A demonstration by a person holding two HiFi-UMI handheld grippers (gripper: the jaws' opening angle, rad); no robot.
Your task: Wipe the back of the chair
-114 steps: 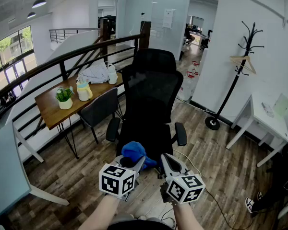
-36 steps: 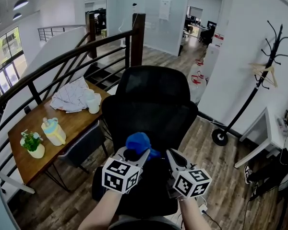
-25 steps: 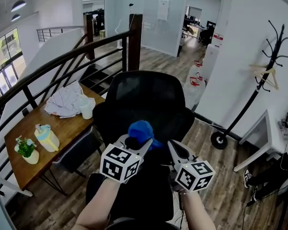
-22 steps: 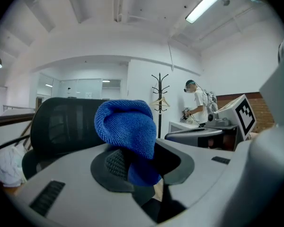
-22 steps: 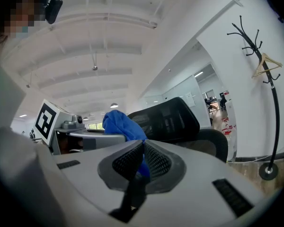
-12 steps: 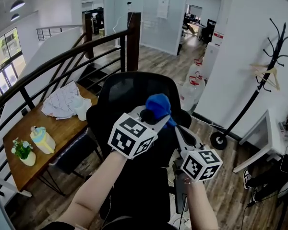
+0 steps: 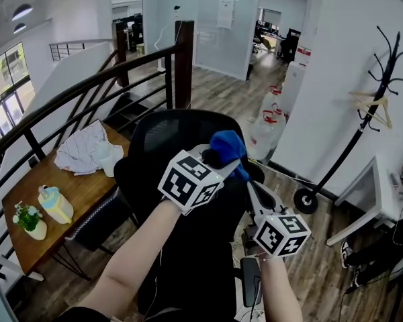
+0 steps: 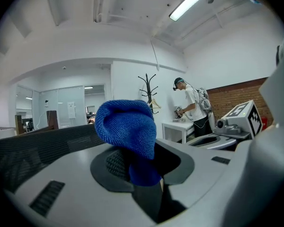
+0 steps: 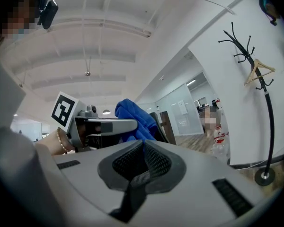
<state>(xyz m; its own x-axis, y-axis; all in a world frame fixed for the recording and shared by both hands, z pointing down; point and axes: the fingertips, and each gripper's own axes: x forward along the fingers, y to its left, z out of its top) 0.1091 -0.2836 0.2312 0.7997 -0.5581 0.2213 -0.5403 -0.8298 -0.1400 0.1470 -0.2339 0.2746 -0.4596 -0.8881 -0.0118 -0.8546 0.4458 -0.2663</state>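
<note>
The left gripper [image 7: 213,158] has its jaws clamped on a blue cloth [image 7: 227,145] that bunches out past the tips. The right gripper [image 7: 253,192] has its jaws pressed together on nothing. The mesh chair back [image 7: 162,134] sits just beyond the left jaws. Likely hiccup: the mesh snags the cloth and tugs it loose, or the unsteadied chair swivels away. It's an office with a wood floor [image 7: 336,260], and a stair railing [image 7: 87,89] well left of the jaws.

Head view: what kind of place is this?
Most likely an office: there's a black mesh office chair, a coat stand and a white desk.
</note>
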